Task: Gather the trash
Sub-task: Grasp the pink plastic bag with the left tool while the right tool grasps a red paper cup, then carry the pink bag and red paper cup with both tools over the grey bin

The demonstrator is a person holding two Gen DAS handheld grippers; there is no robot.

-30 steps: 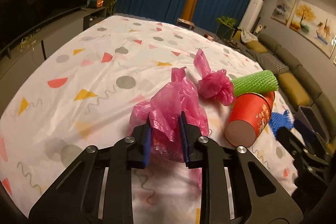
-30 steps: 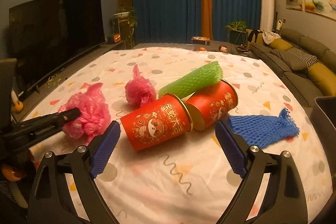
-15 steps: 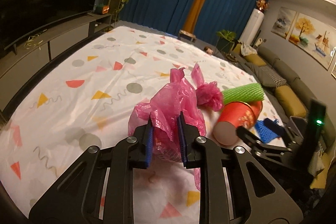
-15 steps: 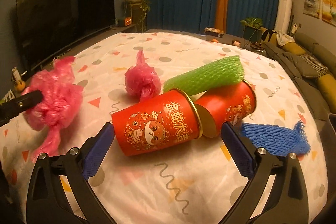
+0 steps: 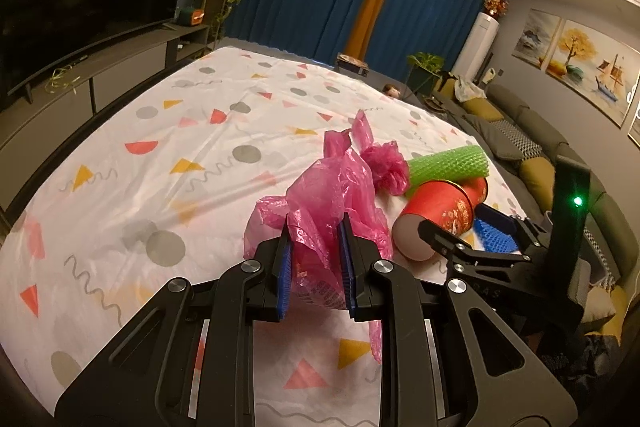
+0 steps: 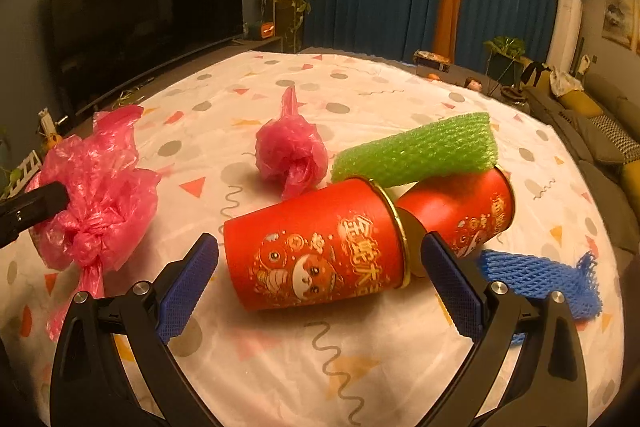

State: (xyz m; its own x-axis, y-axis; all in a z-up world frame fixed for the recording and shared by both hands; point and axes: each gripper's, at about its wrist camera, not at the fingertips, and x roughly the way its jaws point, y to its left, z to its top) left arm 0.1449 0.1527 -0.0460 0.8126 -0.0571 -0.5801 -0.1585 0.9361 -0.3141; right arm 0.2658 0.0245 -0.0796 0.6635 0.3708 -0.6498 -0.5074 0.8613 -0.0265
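My left gripper (image 5: 316, 263) is shut on a crumpled pink plastic bag (image 5: 324, 203) and holds it above the table; the bag also shows at the left of the right wrist view (image 6: 96, 187). My right gripper (image 6: 320, 275) is open, its fingers on either side of a red paper cup (image 6: 320, 251) that lies on its side. A second red cup (image 6: 472, 207) lies behind it, under a green foam net (image 6: 420, 151). A second pink bag (image 6: 290, 153) lies further back. A blue foam net (image 6: 536, 275) lies at the right.
The table has a white cloth with coloured shapes (image 5: 180, 147). A TV and low cabinet (image 5: 80, 27) stand at the left. A sofa (image 5: 532, 155) runs along the right. Blue curtains hang at the back.
My left gripper has lifted the pink bag off the table. My right gripper has moved forward so its open fingers now flank the near red cup.
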